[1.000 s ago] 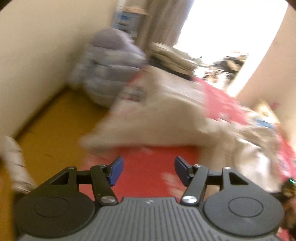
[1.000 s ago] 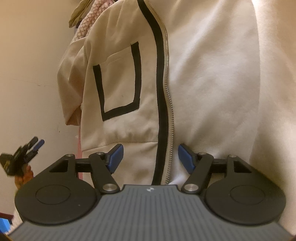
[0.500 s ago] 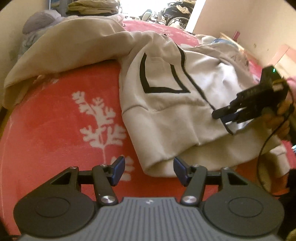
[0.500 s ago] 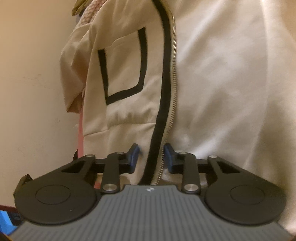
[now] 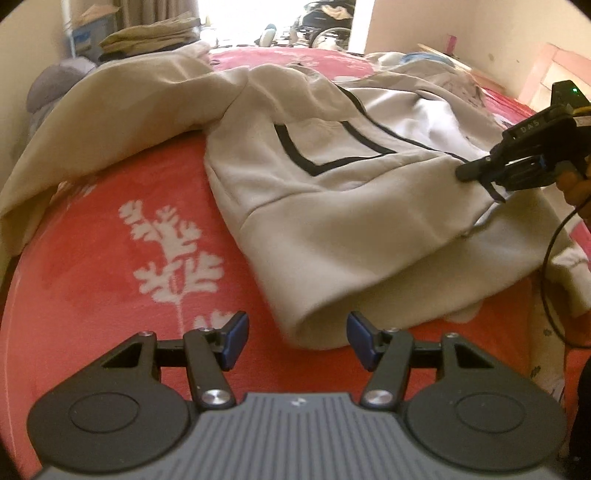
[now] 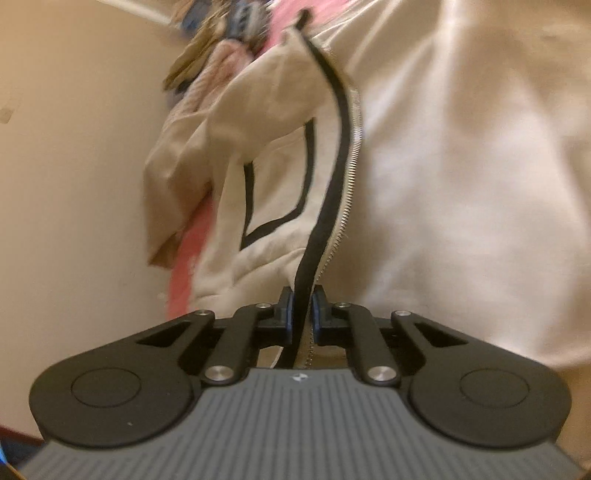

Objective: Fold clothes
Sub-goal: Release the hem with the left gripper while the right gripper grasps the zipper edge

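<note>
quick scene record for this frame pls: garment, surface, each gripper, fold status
garment: cream zip-up fleece jacket with black-outlined pocket, spread out unfolded
surface: red blanket with white leaf print
right gripper: fingers have just been closing, now shut on the jacket's black-trimmed zipper edge
left gripper: open, nothing between the fingers, hem corner just ahead
fold status: no fold made yet

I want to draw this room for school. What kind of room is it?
Most likely a bedroom in a home. A cream zip-up jacket lies spread on what looks like a bed with a red blanket with white leaf prints. Folded clothes are stacked further back, near a bright doorway or window.
</note>
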Demonstrator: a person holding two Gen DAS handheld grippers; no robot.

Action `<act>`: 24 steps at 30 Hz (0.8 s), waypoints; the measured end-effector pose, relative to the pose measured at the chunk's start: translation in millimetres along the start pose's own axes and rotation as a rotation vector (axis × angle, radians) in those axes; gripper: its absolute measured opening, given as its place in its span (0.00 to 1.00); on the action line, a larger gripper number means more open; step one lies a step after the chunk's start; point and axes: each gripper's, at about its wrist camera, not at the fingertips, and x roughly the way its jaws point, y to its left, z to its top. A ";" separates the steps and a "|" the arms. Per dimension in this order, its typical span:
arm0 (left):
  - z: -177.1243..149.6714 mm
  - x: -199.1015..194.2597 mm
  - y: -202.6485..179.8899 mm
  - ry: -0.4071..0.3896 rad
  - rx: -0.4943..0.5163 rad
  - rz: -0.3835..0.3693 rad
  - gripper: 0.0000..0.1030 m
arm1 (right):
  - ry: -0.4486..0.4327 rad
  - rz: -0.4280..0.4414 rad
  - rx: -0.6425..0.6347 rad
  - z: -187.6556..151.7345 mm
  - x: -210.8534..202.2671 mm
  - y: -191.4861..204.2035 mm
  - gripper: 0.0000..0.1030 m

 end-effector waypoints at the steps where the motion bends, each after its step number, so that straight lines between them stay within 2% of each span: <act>1: -0.7 1.3 -4.0 -0.001 0.016 0.002 0.59 | -0.006 -0.010 0.019 -2.3 -3.1 -6.5 0.08; 4: -1.2 8.1 -15.1 0.003 0.064 0.033 0.59 | 0.002 -0.010 0.061 -7.7 3.6 -14.2 0.08; 7: 0.8 11.0 -19.1 -0.007 0.059 0.047 0.54 | 0.010 -0.019 0.043 -9.6 13.9 -7.2 0.08; 9: 1.7 12.6 -18.8 -0.014 0.045 0.060 0.44 | 0.019 -0.020 0.040 -8.8 19.8 -3.7 0.09; 11: 2.6 12.8 -16.7 -0.017 0.030 0.070 0.40 | 0.028 -0.019 0.040 -6.6 22.2 -2.2 0.11; 16: 5.7 8.3 -13.5 -0.044 0.025 0.102 0.38 | 0.041 -0.015 0.055 -5.0 20.0 -9.4 0.16; 17: 6.1 7.7 -13.3 -0.053 0.029 0.110 0.31 | 0.045 -0.013 0.052 -5.3 20.6 -9.8 0.16; 18: 6.7 7.4 -13.7 -0.062 0.030 0.117 0.15 | 0.049 -0.013 0.044 -6.0 20.9 -10.5 0.16; 20: 7.1 3.3 -13.4 -0.084 0.016 0.133 0.05 | 0.053 -0.022 0.014 -7.9 23.8 -6.2 0.11; 24: 2.6 -24.4 -11.6 -0.170 -0.021 0.157 0.03 | 0.053 0.036 -0.027 -12.5 11.9 9.3 0.08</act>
